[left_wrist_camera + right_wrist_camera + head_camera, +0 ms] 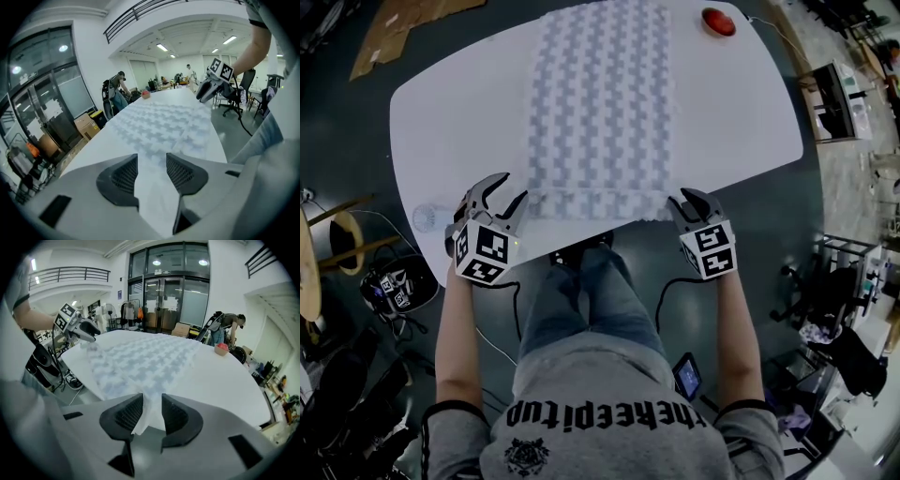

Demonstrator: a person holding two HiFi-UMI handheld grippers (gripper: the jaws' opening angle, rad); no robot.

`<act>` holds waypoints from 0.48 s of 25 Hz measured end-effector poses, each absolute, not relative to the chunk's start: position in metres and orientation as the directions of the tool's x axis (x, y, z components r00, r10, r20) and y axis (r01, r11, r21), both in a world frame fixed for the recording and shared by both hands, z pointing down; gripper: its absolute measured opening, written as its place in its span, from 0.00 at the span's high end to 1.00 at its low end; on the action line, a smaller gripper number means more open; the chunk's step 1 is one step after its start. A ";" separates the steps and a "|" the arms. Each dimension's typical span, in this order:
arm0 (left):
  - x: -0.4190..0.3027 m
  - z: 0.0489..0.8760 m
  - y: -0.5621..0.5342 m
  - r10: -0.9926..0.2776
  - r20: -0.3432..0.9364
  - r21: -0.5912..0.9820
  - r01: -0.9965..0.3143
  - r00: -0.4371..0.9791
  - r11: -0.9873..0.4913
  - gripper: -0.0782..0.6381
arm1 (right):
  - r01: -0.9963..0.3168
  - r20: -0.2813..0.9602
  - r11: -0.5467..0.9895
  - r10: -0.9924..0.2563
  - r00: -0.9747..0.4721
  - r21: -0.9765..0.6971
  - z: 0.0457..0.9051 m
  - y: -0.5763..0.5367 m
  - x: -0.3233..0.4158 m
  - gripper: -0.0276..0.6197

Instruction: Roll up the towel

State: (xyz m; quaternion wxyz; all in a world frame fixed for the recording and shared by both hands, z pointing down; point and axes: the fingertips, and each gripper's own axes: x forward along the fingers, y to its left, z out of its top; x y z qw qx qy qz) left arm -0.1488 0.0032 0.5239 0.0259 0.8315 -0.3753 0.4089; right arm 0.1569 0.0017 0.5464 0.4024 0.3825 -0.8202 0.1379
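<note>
Head view: towel [602,103], white with a pale grey check, spread flat down the middle of the white table [450,103] from far edge to near edge, near hem slightly bunched. Left gripper [511,187] at the table's near edge, just beside the towel, jaws wide apart. Right gripper [686,197] at the same edge, jaws parted, towel corner loose between them. Sweatshirt [609,441] lettering reads roughly "thekeepitup".
</note>
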 end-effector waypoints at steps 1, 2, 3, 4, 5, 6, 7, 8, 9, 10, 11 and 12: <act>-0.147 0.523 0.005 -0.596 0.700 -0.269 -0.628 0.393 -0.730 0.62 | -0.730 0.769 0.678 -0.510 -0.386 0.083 0.548 0.004 0.156 0.79; -0.143 0.522 0.009 -0.591 0.699 -0.286 -0.599 0.403 -0.747 0.62 | -0.723 0.771 0.685 -0.506 -0.387 0.087 0.548 0.005 0.156 0.78; -0.139 0.521 0.014 -0.586 0.697 -0.309 -0.565 0.413 -0.765 0.62 | -0.721 0.770 0.687 -0.509 -0.386 0.093 0.547 0.005 0.156 0.78; -0.134 0.520 0.019 -0.584 0.694 -0.330 -0.535 0.421 -0.778 0.62 | -0.726 0.766 0.681 -0.516 -0.383 0.097 0.546 0.005 0.157 0.78; -0.131 0.520 0.022 -0.587 0.691 -0.349 -0.517 0.422 -0.782 0.62 | -0.737 0.761 0.669 -0.527 -0.379 0.095 0.544 0.003 0.158 0.78; -0.130 0.520 0.022 -0.596 0.686 -0.359 -0.518 0.417 -0.776 0.62 | -0.755 0.752 0.650 -0.539 -0.379 0.085 0.542 0.000 0.160 0.77; -0.133 0.520 0.020 -0.609 0.678 -0.357 -0.540 0.411 -0.762 0.62 | -0.778 0.741 0.626 -0.552 -0.383 0.064 0.539 -0.004 0.161 0.77; -0.138 0.518 0.016 -0.626 0.666 -0.343 -0.578 0.406 -0.740 0.61 | -0.800 0.729 0.599 -0.562 -0.391 0.032 0.537 -0.008 0.163 0.77; -0.144 0.515 0.011 -0.643 0.651 -0.322 -0.621 0.403 -0.715 0.61 | -0.820 0.719 0.573 -0.568 -0.401 -0.005 0.535 -0.012 0.164 0.77; -0.149 0.510 0.006 -0.659 0.635 -0.300 -0.658 0.403 -0.691 0.61 | -0.834 0.712 0.551 -0.569 -0.412 -0.042 0.534 -0.015 0.165 0.77; -0.153 0.506 0.003 -0.671 0.622 -0.282 -0.683 0.405 -0.674 0.61 | -0.840 0.712 0.538 -0.562 -0.421 -0.072 0.534 -0.016 0.166 0.77; -0.155 0.503 0.001 -0.674 0.617 -0.272 -0.693 0.407 -0.668 0.61 | -0.837 0.721 0.540 -0.545 -0.428 -0.088 0.536 -0.014 0.166 0.77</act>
